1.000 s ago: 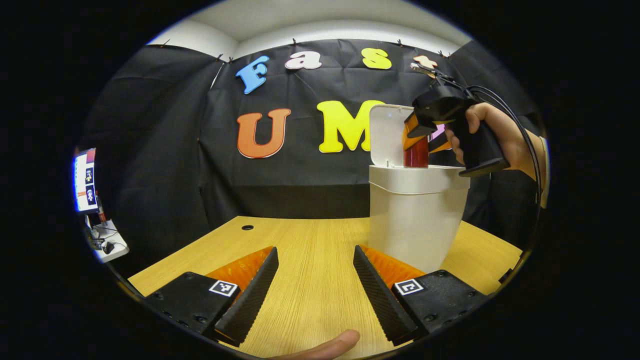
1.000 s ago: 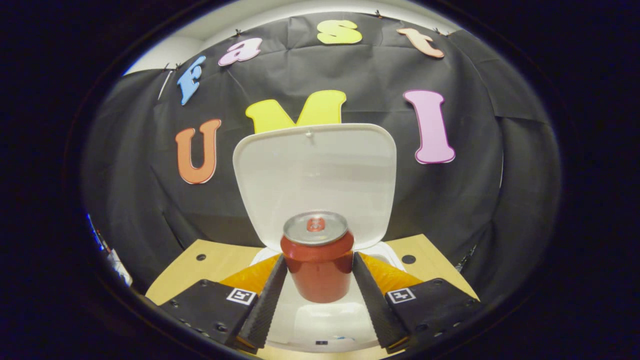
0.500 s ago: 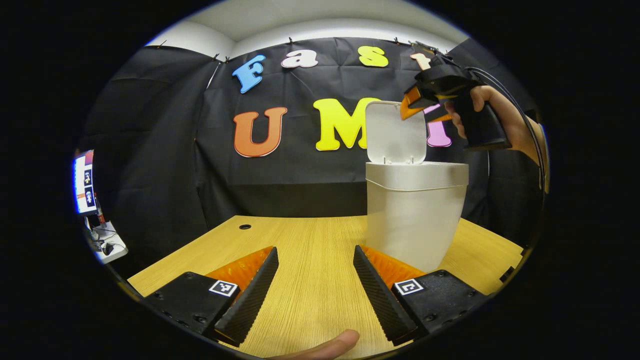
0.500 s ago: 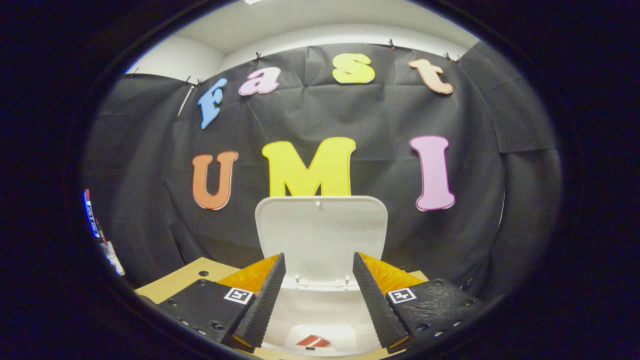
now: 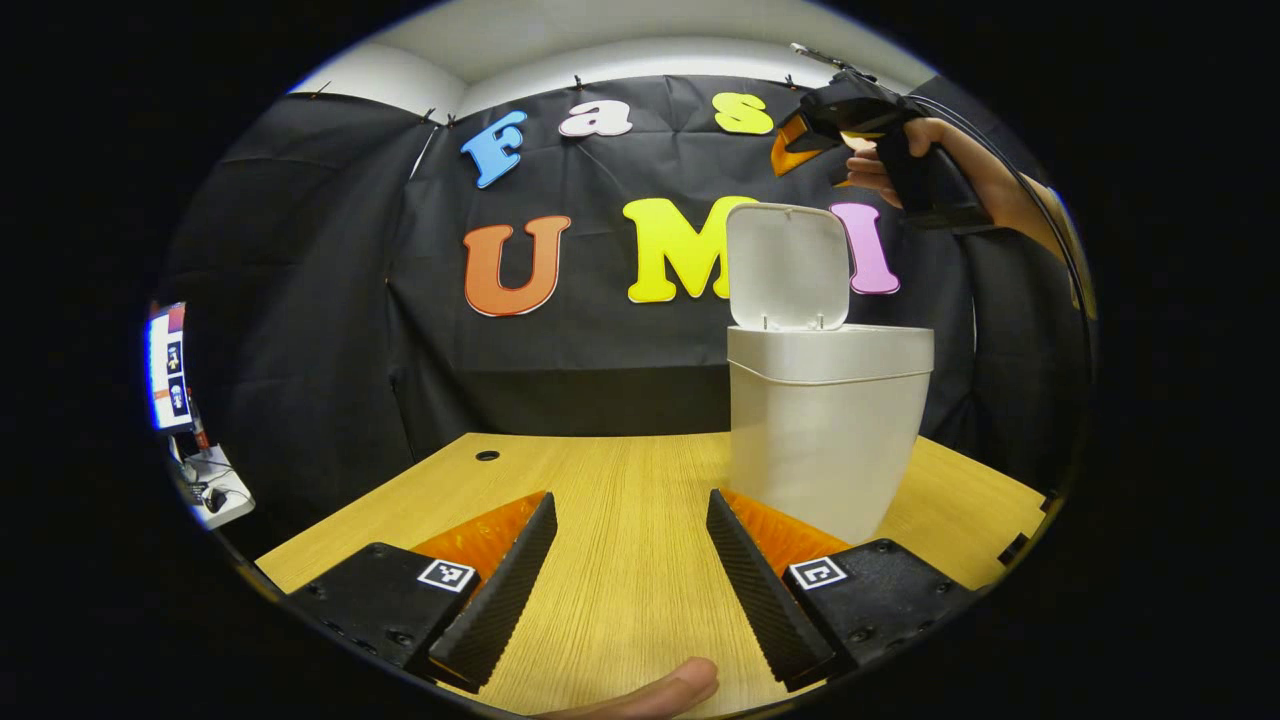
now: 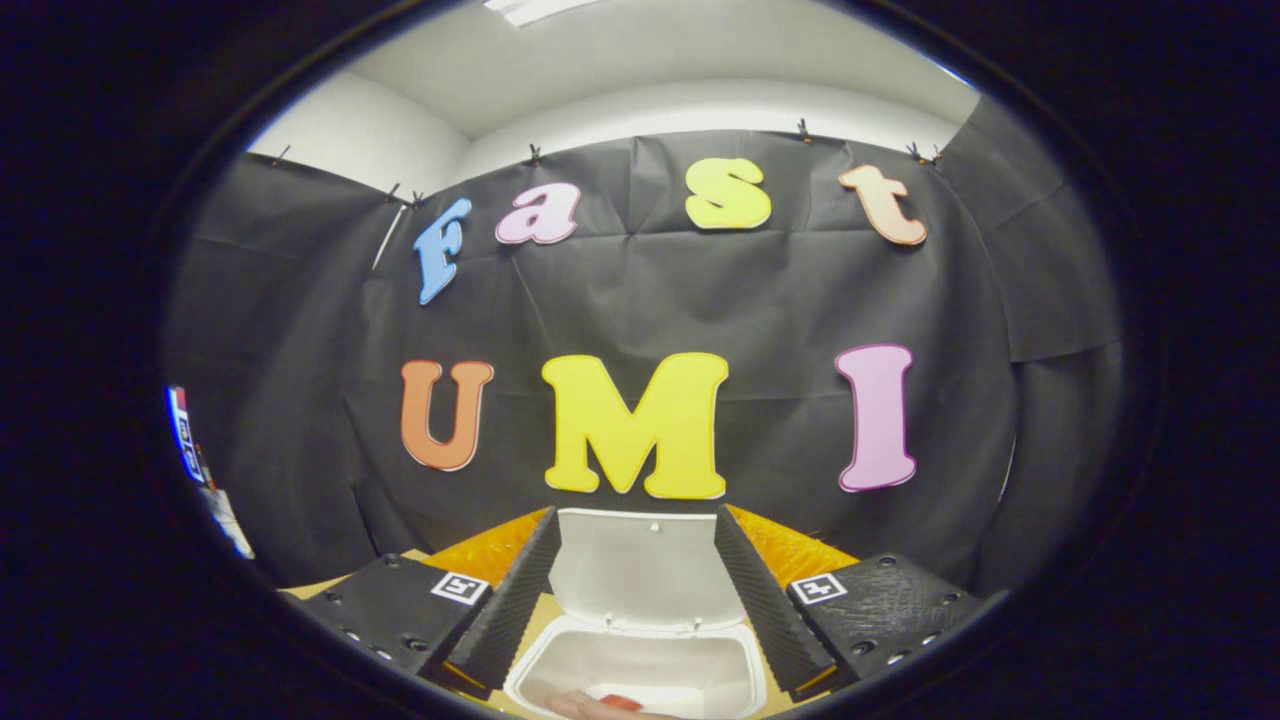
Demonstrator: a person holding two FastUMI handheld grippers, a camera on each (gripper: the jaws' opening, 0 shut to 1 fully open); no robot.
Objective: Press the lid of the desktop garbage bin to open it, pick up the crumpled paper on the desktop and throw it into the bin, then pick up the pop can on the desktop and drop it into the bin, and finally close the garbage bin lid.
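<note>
The white desktop bin (image 5: pixel 825 430) stands on the wooden table (image 5: pixel 620 480), its lid (image 5: pixel 790 265) flipped upright. My left gripper (image 5: pixel 630 570) rests low over the table just left of the bin, open, nothing between its fingers. High above the bin a hand holds my right gripper (image 5: pixel 800 155). In the right gripper view that gripper (image 6: pixel 632 590) is open and looks down past the raised lid (image 6: pixel 645 570) into the bin's mouth (image 6: pixel 700 675), where a bit of the red pop can (image 6: pixel 620 703) lies. The crumpled paper is hidden.
A lit screen (image 5: pixel 168 365) and a small white stand (image 5: pixel 215 485) sit off the table's left side. A cable hole (image 5: pixel 487 455) marks the table's far left. A fingertip (image 5: pixel 660 693) shows at the bottom edge.
The right gripper opened and dropped the red can into the bin, then rose well above the lid. The left gripper, the bin and the lid have stayed put.
</note>
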